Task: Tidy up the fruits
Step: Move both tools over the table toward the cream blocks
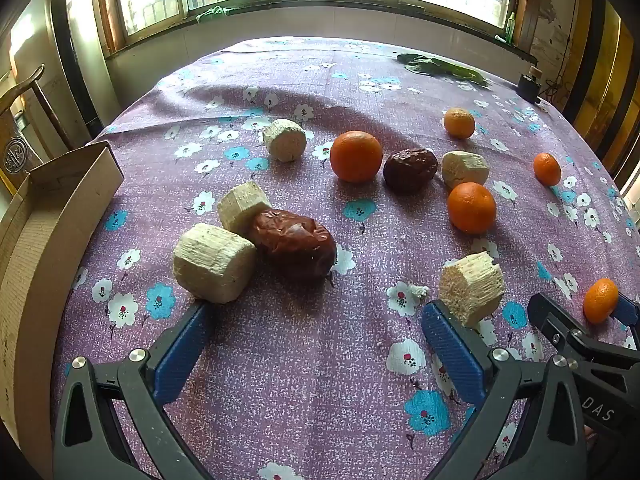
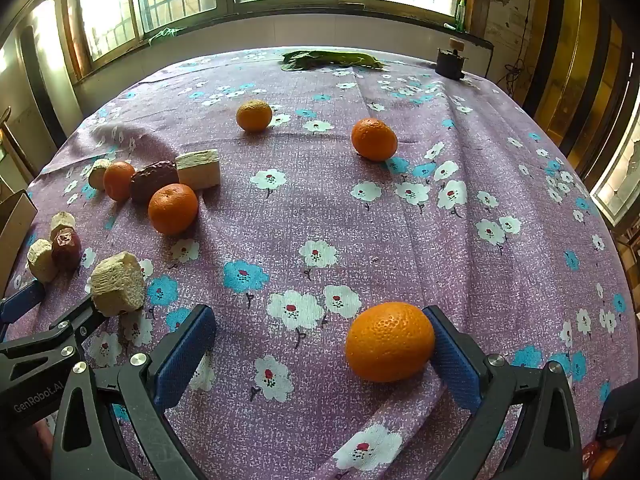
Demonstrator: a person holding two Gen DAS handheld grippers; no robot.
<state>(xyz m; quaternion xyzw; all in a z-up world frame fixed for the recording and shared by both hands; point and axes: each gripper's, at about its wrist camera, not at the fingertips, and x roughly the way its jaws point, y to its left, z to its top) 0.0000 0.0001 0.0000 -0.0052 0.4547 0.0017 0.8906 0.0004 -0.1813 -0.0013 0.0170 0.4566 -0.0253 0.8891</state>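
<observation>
A flowered purple tablecloth (image 1: 320, 380) carries scattered fruit. In the left wrist view, my left gripper (image 1: 319, 312) is open just above the cloth with nothing between its fingers. A pale cane chunk (image 1: 212, 264) sits by its left fingertip and another chunk (image 1: 472, 288) by its right. A red date (image 1: 296, 242) lies just ahead. Farther off are oranges (image 1: 356, 156) and a second date (image 1: 410, 170). In the right wrist view, my right gripper (image 2: 320, 316) is open around an orange (image 2: 390, 342) that rests on the cloth against the right finger (image 2: 456, 360).
An open cardboard box (image 1: 60, 208) stands at the table's left edge. Green leaves (image 1: 440, 66) and a small dark object (image 1: 528, 84) lie at the far edge under the windows. Two more oranges (image 2: 374, 139) (image 2: 254, 115) sit far from the right gripper.
</observation>
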